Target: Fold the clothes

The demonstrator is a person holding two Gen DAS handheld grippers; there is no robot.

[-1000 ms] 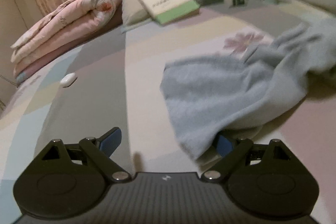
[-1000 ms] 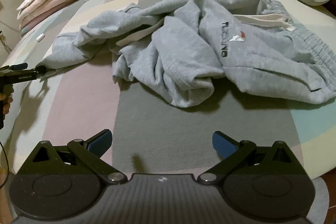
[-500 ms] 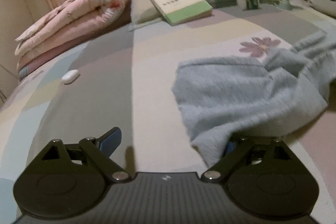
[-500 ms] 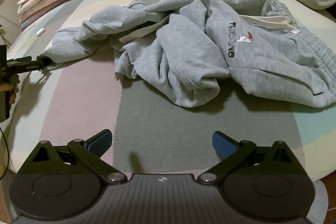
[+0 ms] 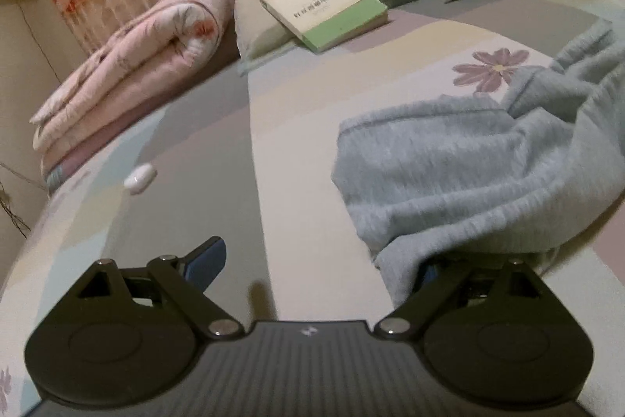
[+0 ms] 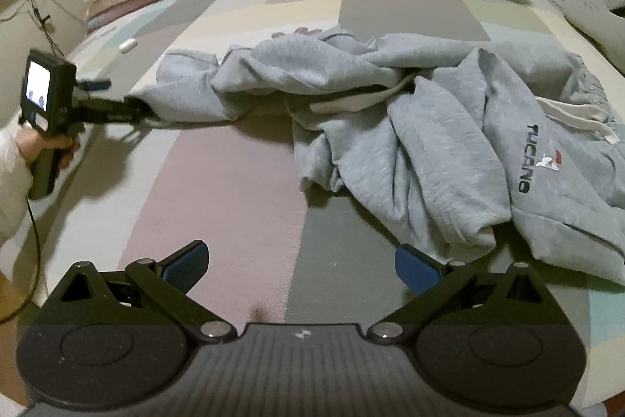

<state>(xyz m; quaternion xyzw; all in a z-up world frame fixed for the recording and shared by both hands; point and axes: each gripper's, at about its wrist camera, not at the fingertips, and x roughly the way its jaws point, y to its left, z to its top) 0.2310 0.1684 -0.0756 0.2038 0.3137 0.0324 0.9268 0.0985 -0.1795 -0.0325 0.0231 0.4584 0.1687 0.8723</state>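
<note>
At the far left of the right wrist view, the left gripper (image 6: 129,110) is held at the tip of one leg of the grey sweatpants (image 6: 390,112), which lie crumpled across the bed (image 6: 234,182). Its fingers are spread wide, cloth draped over one of them; nothing is pinched. The right gripper (image 6: 300,266) is likewise wide open and empty, just short of the heap. The fleece is judged soft, limp and light; hems and the waistband are the best holds.

Grey garment (image 5: 461,167) drapes over the right finger of the wide-spread left hand-held gripper (image 5: 312,260) on the bed (image 5: 297,112).
</note>
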